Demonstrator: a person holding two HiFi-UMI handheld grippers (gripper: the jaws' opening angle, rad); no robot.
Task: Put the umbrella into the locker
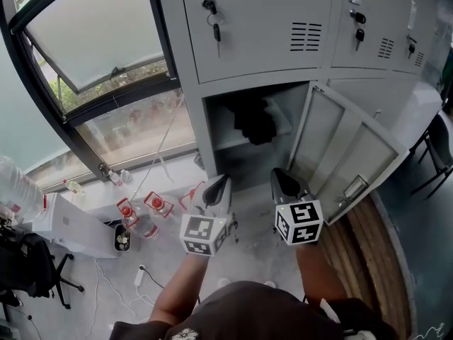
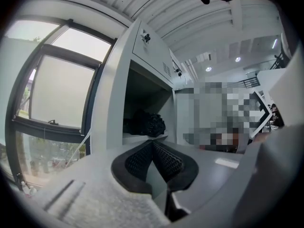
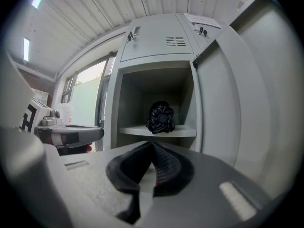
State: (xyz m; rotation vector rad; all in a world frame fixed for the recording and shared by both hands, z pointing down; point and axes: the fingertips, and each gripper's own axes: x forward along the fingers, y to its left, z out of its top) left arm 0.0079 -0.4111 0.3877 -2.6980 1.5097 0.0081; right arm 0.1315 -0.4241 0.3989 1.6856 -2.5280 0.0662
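Observation:
The folded black umbrella [image 1: 253, 121] lies on the shelf [image 3: 159, 131] inside the open grey locker [image 1: 212, 129]. It also shows in the left gripper view, umbrella [image 2: 147, 125], and in the right gripper view, umbrella [image 3: 160, 118]. Both grippers hang in front of the locker, a short way back from the opening, pointing level at it. My left gripper [image 1: 216, 188] is shut with nothing between its pads. My right gripper [image 1: 284, 183] is also shut and holds nothing. Neither one touches the umbrella.
The locker door [image 1: 347, 154] stands swung open to the right of my right gripper. Keys [image 1: 216, 23] hang in the closed door above. A tilted window [image 1: 92, 34] is at the left. Red-topped bottles [image 1: 157, 204], cables and a black chair [image 1: 32, 271] sit on the floor at the left.

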